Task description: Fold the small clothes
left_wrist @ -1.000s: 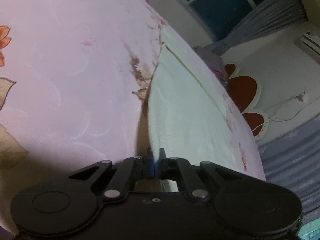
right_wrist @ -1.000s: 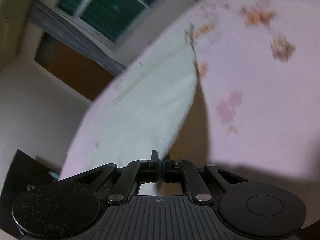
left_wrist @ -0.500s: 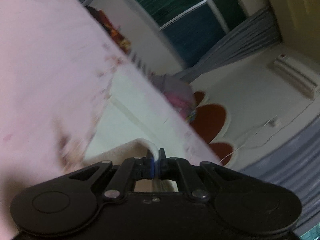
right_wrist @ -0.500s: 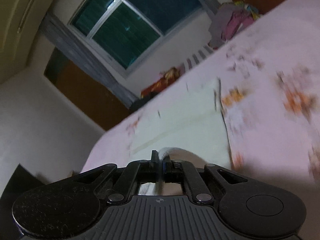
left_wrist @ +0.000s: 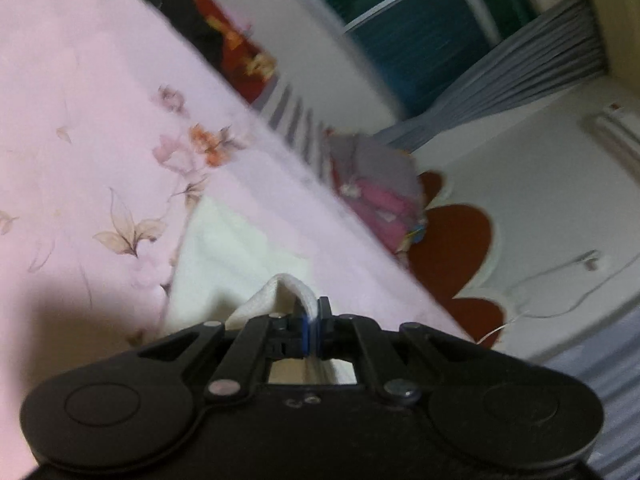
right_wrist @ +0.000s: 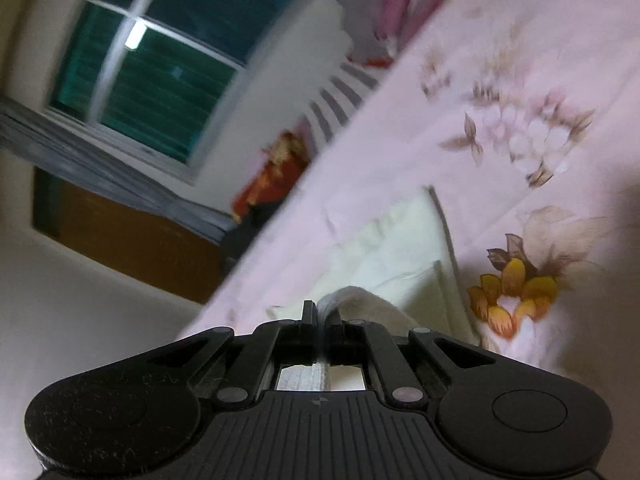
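Observation:
A small cream-white garment (left_wrist: 236, 252) lies on a pink flowered bed sheet (left_wrist: 80, 128). My left gripper (left_wrist: 314, 312) is shut on one edge of it, and the cloth curls up over the fingers. My right gripper (right_wrist: 322, 316) is shut on another edge of the same garment (right_wrist: 392, 252), lifted and doubled over the part that lies flat. Both views are blurred by motion.
Beyond the bed's far edge lie piled clothes: red and dark (left_wrist: 236, 56), pink and grey (left_wrist: 376, 188). A red padded headboard (left_wrist: 452, 248) stands against the white wall. A window (right_wrist: 160, 52) with grey curtains is behind.
Both grippers have carried the held edges forward over the garment, folding it on itself. The visible flat part has shrunk, and the cameras have tilted up toward the window and wall.

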Available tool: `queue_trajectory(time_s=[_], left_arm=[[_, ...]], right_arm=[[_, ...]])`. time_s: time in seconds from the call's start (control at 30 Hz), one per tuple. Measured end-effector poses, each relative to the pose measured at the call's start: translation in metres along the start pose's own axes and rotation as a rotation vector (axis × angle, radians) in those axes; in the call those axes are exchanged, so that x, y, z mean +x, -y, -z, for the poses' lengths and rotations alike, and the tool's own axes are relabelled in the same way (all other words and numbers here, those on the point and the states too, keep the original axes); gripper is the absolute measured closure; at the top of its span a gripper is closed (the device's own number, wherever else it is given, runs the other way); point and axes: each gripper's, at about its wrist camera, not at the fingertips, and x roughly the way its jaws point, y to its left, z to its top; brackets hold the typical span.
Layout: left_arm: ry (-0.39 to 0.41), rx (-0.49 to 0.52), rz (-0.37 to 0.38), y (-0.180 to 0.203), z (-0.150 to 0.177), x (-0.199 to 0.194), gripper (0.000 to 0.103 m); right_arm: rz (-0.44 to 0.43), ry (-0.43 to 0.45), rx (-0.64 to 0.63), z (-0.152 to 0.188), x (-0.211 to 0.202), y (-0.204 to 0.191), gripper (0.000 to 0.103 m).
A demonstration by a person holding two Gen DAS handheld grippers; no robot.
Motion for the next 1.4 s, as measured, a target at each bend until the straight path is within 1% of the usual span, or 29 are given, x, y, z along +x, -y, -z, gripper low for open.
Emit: queue_trajectory(time_s=[0.1,0.17,0.23,0.27,0.3,0.33,0.37,0.4,0.43,0.5,0.53,0.6,0.67,0.7,0.77,0.83,0.87,0.93,0.97,1.0,1.07,1.1,1.13,1.23,1.27,1.3,1.33,1.37,1.4], left_arm=[[-0.038,0.002,-0.033,-0.013,-0.011,0.031,0.1],[-0.05,-0.003,-0.029,-0.019,-0.018,0.042,0.1],[-0.061,-0.006,-0.005,-0.022,-0.023,0.05,0.099],[-0.06,-0.016,0.018,-0.024,-0.025,0.052,0.097],[-0.051,-0.024,0.025,-0.025,-0.028,0.054,0.082],[-0.034,-0.028,0.033,-0.025,-0.03,0.052,0.074],[-0.019,-0.028,0.038,-0.026,-0.032,0.05,0.059],[-0.016,-0.013,0.027,-0.025,-0.034,0.049,0.053],[-0.02,0.01,0.013,-0.023,-0.037,0.048,0.051],[-0.029,0.044,0.007,-0.021,-0.039,0.046,0.051],[-0.041,0.073,-0.013,-0.019,-0.04,0.046,0.051],[-0.068,0.147,-0.059,-0.014,-0.04,0.05,0.056],[-0.104,0.245,-0.112,-0.006,-0.039,0.058,0.06],[-0.117,0.294,-0.134,-0.003,-0.038,0.063,0.06],[-0.157,0.409,-0.185,0.008,-0.032,0.075,0.06],[-0.173,0.492,-0.214,0.013,-0.027,0.084,0.061],[-0.181,0.523,-0.224,0.016,-0.024,0.087,0.065],[-0.191,0.545,-0.238,0.016,-0.022,0.093,0.071],[-0.192,0.535,-0.237,0.014,-0.022,0.094,0.084],[-0.193,0.515,-0.23,0.011,-0.024,0.095,0.094],[-0.177,0.475,-0.21,0.006,-0.028,0.093,0.1],[-0.163,0.464,-0.198,0.006,-0.029,0.092,0.1],[-0.148,0.459,-0.191,0.006,-0.03,0.091,0.1],[-0.108,0.457,-0.186,0.006,-0.029,0.084,0.1],[-0.111,0.464,-0.204,0.006,-0.029,0.086,0.1],[-0.13,0.469,-0.23,0.004,-0.029,0.091,0.1],[-0.138,0.467,-0.236,0.001,-0.028,0.094,0.1],[-0.132,0.462,-0.236,0.0,-0.028,0.095,0.098],[-0.125,0.458,-0.242,0.0,-0.029,0.094,0.093]], right_arm=[[0.036,-0.015,0.014,-0.009,0.029,0.013,0.101],[0.041,-0.01,0.056,-0.018,0.04,0.023,0.101],[0.025,-0.015,0.092,-0.025,0.045,0.029,0.1],[0.008,-0.017,0.097,-0.029,0.049,0.033,0.1],[0.013,-0.012,0.095,-0.031,0.05,0.034,0.097],[0.031,0.003,0.093,-0.034,0.05,0.034,0.086],[0.045,0.031,0.093,-0.035,0.047,0.033,0.037],[0.048,0.071,0.089,-0.037,0.042,0.033,0.014],[0.026,0.117,0.069,-0.037,0.034,0.033,0.014],[0.019,0.113,0.049,-0.039,0.028,0.033,0.016],[0.026,0.108,0.016,-0.037,0.024,0.03,0.02],[0.064,0.069,-0.098,-0.032,0.024,0.02,0.038],[0.125,0.03,-0.217,-0.021,0.032,0.007,0.048],[0.158,0.019,-0.287,-0.016,0.035,0.0,0.048],[0.213,0.007,-0.383,-0.006,0.045,-0.009,0.048],[0.256,0.006,-0.442,0.0,0.049,-0.013,0.048],[0.279,-0.003,-0.463,0.001,0.054,-0.014,0.048],[0.325,-0.021,-0.51,0.003,0.065,-0.016,0.055],[0.341,-0.039,-0.527,0.004,0.07,-0.016,0.062],[0.362,-0.052,-0.543,0.004,0.074,-0.014,0.07],[0.392,-0.058,-0.571,0.009,0.083,-0.012,0.076],[0.388,-0.056,-0.572,0.01,0.083,-0.012,0.093],[0.386,-0.052,-0.575,0.007,0.086,-0.011,0.1],[0.387,-0.009,-0.609,0.009,0.085,-0.012,0.1],[0.394,0.012,-0.612,0.009,0.083,-0.013,0.1],[0.402,0.017,-0.61,0.009,0.083,-0.012,0.1],[0.425,0.001,-0.593,0.01,0.086,-0.007,0.1],[0.436,-0.008,-0.571,0.012,0.089,-0.001,0.1],[0.433,0.013,-0.559,0.012,0.089,0.0,0.1]])
